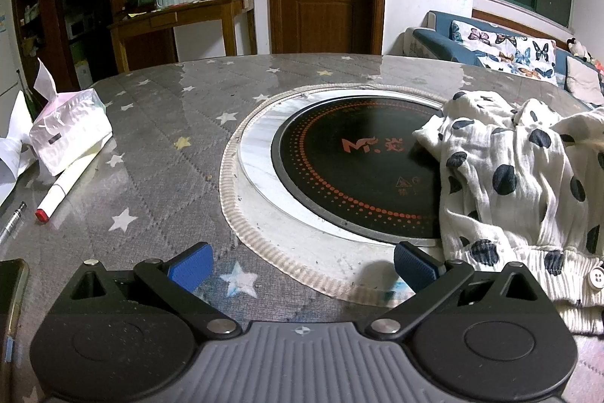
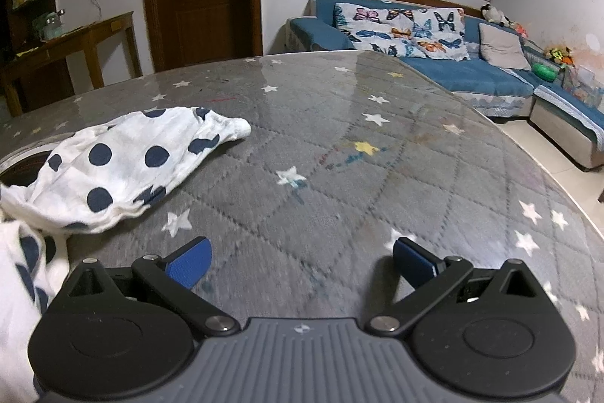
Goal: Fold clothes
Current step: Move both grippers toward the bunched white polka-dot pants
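Note:
A white garment with dark blue polka dots (image 1: 528,176) lies crumpled on the right of the round table, partly over the black induction cooktop (image 1: 351,169). Its ribbed hem with a white button (image 1: 597,277) lies by my left gripper's right finger. My left gripper (image 1: 302,267) is open and empty, low over the table, just left of the garment. In the right wrist view the garment (image 2: 113,169) lies at the left, one sleeve stretched toward the table's middle. My right gripper (image 2: 302,263) is open and empty, to the right of the garment.
The grey star-patterned tablecloth (image 2: 339,153) covers the table. A tissue pack (image 1: 71,135), a red-capped marker (image 1: 64,187), a pen (image 1: 11,218) and a phone (image 1: 11,293) lie at the left. A blue sofa (image 2: 472,70) stands beyond the table's right edge.

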The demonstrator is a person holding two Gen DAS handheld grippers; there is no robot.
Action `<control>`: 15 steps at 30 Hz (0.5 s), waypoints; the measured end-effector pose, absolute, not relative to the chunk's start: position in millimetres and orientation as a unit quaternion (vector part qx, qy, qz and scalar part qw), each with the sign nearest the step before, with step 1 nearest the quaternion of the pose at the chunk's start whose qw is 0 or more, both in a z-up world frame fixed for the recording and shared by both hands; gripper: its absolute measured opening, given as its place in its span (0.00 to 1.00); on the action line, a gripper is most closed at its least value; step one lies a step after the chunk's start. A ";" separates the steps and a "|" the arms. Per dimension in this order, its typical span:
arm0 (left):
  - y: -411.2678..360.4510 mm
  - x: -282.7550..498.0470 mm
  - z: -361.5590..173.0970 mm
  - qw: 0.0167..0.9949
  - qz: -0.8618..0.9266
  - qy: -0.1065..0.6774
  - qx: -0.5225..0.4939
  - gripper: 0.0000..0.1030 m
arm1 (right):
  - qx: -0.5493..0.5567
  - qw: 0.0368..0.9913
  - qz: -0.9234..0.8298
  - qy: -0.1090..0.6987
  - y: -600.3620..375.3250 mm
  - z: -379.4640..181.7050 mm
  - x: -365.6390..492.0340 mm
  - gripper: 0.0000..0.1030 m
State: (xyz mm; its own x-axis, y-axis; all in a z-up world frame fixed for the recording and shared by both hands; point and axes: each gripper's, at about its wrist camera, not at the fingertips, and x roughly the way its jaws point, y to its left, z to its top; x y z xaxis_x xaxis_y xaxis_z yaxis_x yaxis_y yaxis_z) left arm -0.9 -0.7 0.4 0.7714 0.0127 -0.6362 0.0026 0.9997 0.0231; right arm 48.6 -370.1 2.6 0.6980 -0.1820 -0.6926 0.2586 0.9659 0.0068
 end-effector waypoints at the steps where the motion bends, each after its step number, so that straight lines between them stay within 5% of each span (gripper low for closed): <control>1: -1.5 -2.0 0.9 0.941 0.002 0.338 0.011 1.00 | 0.050 0.920 -0.118 0.369 -371.1 2.7 48.7 1.00; 15: -29.5 -28.9 4.7 0.940 -0.010 0.341 0.027 1.00 | 0.052 0.949 -0.106 0.292 -372.2 15.2 -46.2 1.00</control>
